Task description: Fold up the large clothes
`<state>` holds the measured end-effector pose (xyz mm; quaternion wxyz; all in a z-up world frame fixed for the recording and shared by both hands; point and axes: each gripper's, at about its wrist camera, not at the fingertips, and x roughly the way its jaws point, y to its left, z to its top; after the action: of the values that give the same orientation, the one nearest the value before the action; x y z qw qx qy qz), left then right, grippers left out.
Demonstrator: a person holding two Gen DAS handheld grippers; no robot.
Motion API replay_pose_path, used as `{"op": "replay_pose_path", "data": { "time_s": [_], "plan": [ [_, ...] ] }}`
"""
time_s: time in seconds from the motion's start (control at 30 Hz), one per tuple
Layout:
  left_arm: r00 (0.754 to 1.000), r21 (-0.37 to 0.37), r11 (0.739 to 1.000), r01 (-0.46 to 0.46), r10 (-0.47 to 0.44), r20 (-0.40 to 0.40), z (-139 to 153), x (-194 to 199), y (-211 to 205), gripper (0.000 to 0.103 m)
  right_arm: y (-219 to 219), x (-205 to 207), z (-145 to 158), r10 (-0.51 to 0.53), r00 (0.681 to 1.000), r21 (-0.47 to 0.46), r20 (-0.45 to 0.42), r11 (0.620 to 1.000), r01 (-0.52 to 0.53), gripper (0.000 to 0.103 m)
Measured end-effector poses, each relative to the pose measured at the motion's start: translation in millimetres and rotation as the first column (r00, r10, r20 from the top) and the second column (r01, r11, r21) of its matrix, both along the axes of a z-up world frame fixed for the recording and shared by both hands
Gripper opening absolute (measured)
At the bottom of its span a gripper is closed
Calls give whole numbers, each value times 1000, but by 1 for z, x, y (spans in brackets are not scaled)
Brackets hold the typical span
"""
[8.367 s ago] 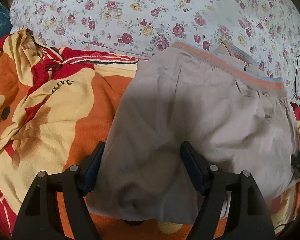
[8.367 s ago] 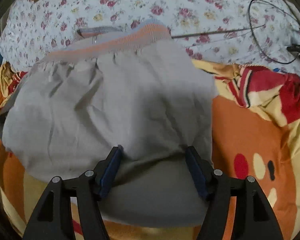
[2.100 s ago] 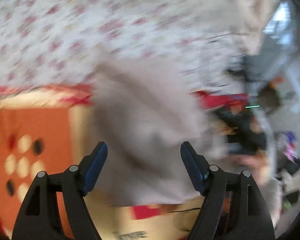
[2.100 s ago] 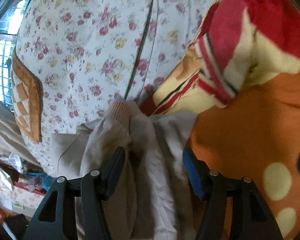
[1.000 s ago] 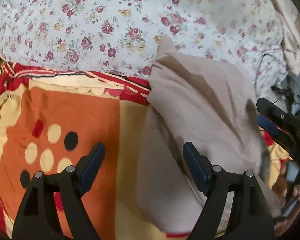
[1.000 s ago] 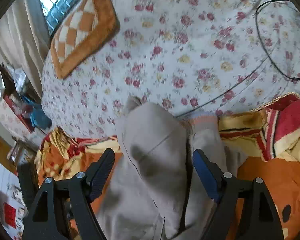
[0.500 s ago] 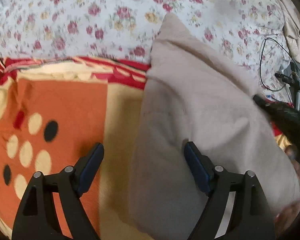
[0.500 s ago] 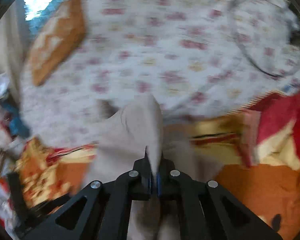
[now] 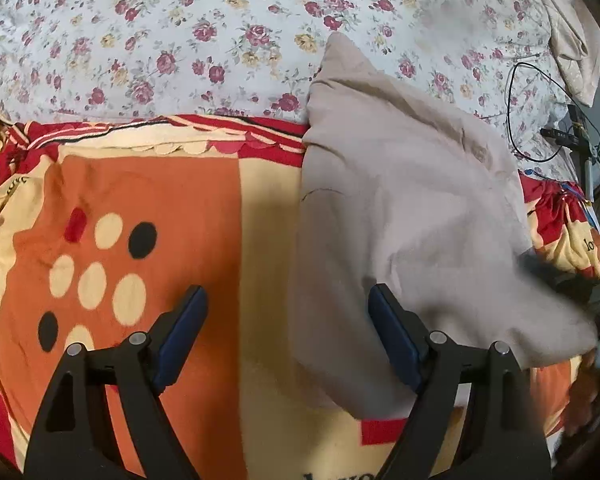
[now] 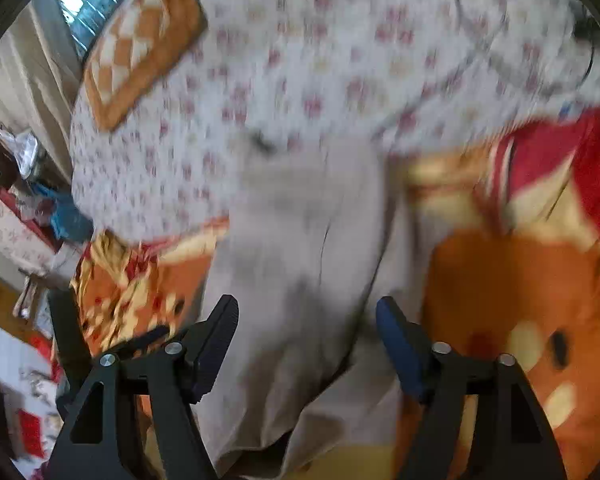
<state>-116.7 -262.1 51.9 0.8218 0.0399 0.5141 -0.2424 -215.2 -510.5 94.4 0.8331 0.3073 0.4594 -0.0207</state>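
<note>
The beige trousers [image 9: 404, 208] lie folded into a long narrow shape on the orange, red and cream blanket [image 9: 140, 200], their far tip reaching onto the floral sheet [image 9: 180, 40]. My left gripper [image 9: 286, 336] is open and empty, over the blanket at the fold's left edge. In the blurred right wrist view the trousers [image 10: 300, 248] run away from me. My right gripper [image 10: 306, 340] is open, with its fingers on either side of the near part of the cloth.
A black cable [image 9: 516, 120] and plug lie on the sheet at the far right. An orange checked cushion [image 10: 140, 40] sits at the back by the window. Clutter stands beside the bed on the left [image 10: 16, 200].
My right gripper was shut on the trousers half a second ago and has opened, letting them go. My left gripper stayed open and shifted slightly left along the fold.
</note>
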Motion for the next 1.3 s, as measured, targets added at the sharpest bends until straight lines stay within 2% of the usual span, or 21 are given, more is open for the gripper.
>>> {"op": "replay_pose_path", "data": {
  "time_s": [0.03,0.17,0.23,0.3,0.33,0.43,0.5,0.53,0.57,0.6,0.63,0.73,0.8,0.83,0.87,0.97,1.03,1.1,1.17,1.2,1.3],
  "plan": [
    [1000,-1,1000,1,-1,-6,2,-1,3,83,2,-2,-6,7,1000,-8,-12,1000,-8,3],
    [999,-13,1000,21,-20,25,14,-7,16,83,-18,-28,5,-41,994,-28,102,999,44,3],
    [998,12,999,49,-49,35,10,-12,16,83,-26,-34,0,-82,993,-99,87,991,91,1],
    [996,36,996,80,-81,23,3,-15,15,83,-29,-29,-18,-123,992,-158,-3,980,121,0],
    [996,31,996,81,-82,27,2,-19,20,83,-31,-30,-22,-130,991,-159,-12,979,127,0],
    [993,-6,993,116,-116,20,5,-30,38,83,-33,-49,0,-119,990,-102,73,987,126,0],
    [987,34,987,160,-161,13,0,-43,45,83,-24,-59,20,-89,990,-126,110,987,102,11],
    [984,47,983,179,-179,8,-2,-48,46,83,-19,-61,26,-77,990,-136,121,986,94,31],
    [981,60,979,195,-196,-1,-7,-54,46,83,-13,-65,31,-63,989,-132,133,988,81,66],
    [979,65,977,205,-205,-12,-11,-59,45,83,-7,-65,30,-56,990,-117,128,991,72,81],
    [977,59,976,211,-211,-17,-13,-62,42,83,-3,-63,27,-52,992,-101,113,993,63,86],
    [984,16,984,178,-178,3,-14,-61,28,83,1,-56,7,-63,996,-35,61,997,65,85],
    [990,-28,989,143,-143,16,-11,-54,18,83,5,-50,-3,-57,997,-19,58,998,58,68],
    [991,-34,991,130,-129,31,-10,-52,13,83,9,-47,-3,-37,997,-25,74,999,39,32],
    [992,-14,993,121,-120,45,-10,-49,6,83,13,-43,-2,-18,997,-38,80,999,21,13],
    [991,69,994,88,-94,92,-16,-38,-5,83,16,-44,15,-17,990,-59,142,998,26,9],
    [992,66,996,63,-70,102,-14,-32,6,83,11,-53,31,-30,978,-51,208,998,41,1],
    [997,18,999,44,-46,68,-12,-26,25,84,7,-65,48,-35,963,-64,267,996,54,0],
    [998,39,999,15,-18,57,-20,-22,38,84,6,-67,48,-39,968,-128,249,989,72,0],
    [999,48,999,10,-12,41,-25,-23,43,84,4,-64,37,-39,980,-166,195,983,72,0],
    [1000,70,997,23,-23,-1,-29,-26,52,84,-1,-60,10,-49,994,-169,93,983,65,0]
  ]
}}
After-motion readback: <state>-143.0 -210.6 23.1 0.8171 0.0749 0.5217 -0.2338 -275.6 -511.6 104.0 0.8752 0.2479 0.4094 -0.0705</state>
